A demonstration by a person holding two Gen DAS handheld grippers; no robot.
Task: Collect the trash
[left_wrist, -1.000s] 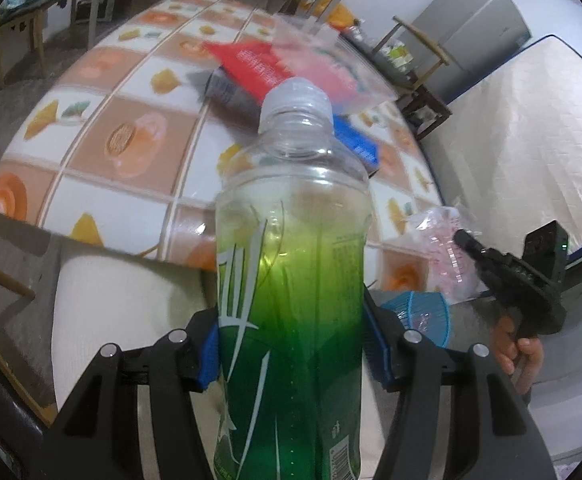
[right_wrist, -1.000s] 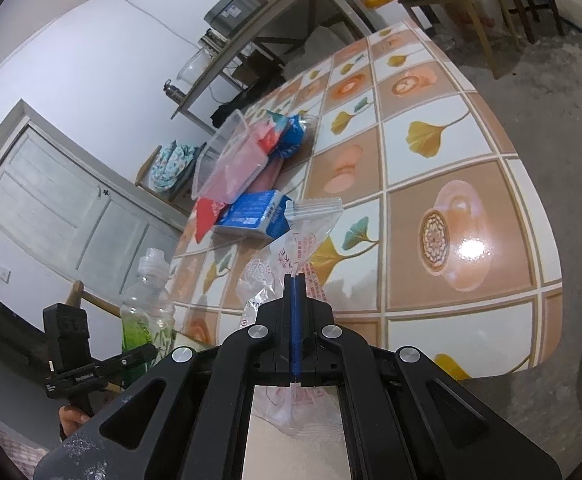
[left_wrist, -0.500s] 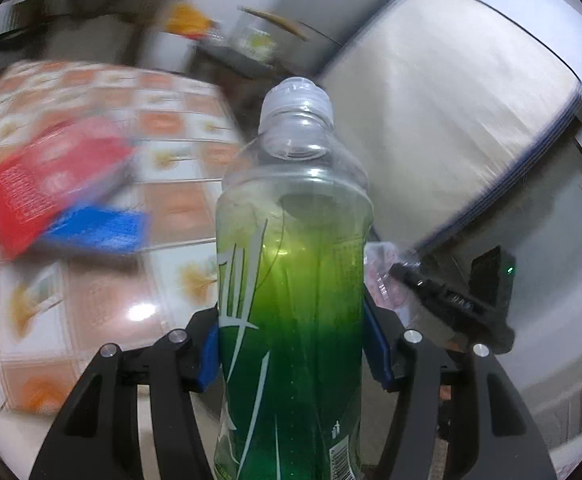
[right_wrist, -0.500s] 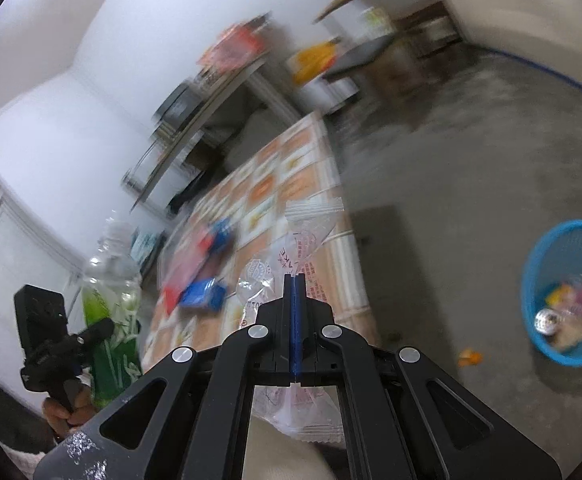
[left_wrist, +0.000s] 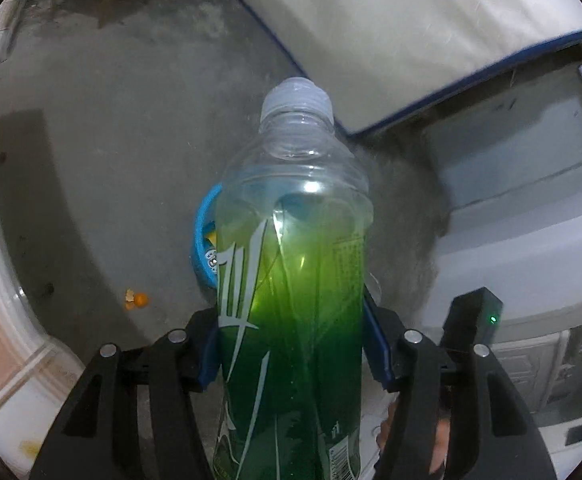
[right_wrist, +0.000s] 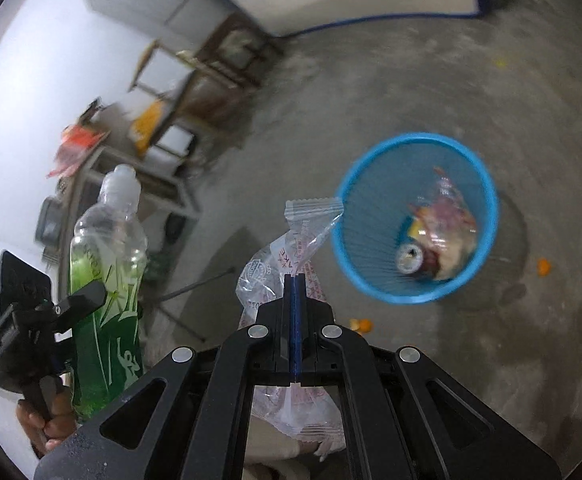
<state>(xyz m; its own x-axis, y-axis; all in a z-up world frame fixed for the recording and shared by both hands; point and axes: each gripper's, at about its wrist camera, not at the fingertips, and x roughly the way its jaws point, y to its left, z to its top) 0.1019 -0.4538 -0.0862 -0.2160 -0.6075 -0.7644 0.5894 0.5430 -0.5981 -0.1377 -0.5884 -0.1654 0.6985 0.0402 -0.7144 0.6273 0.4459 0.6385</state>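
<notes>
1. The concrete floor (right_wrist: 431,80) is the largest thing I see: grey, rough and stained, with small orange scraps (right_wrist: 543,267) lying on it near the bin.
2. The blue waste basket (right_wrist: 467,160) stands on this floor. It is round, made of thin plastic mesh, and it already holds some wrappers and 1 can (right_wrist: 410,258). So I judge a part of the collecting is done.
3. My left gripper (left_wrist: 295,356) is clamped on the green bottle (left_wrist: 291,280), with 1 blue pad on each side of its body. The bottle is clear smooth plastic with a ribbed white cap and a green label, and it looks empty. In the left wrist view it hangs above the basket and hides most of it.
4. My right gripper (right_wrist: 295,320) is pinched tight on the plastic bag (right_wrist: 291,248), a thin, crinkled, transparent bag with red print and a zigzag top edge. It hangs just beside the basket rim, not yet over the opening.
5. What is left, in my judgement: to drop these 2 items in the basket.
</notes>
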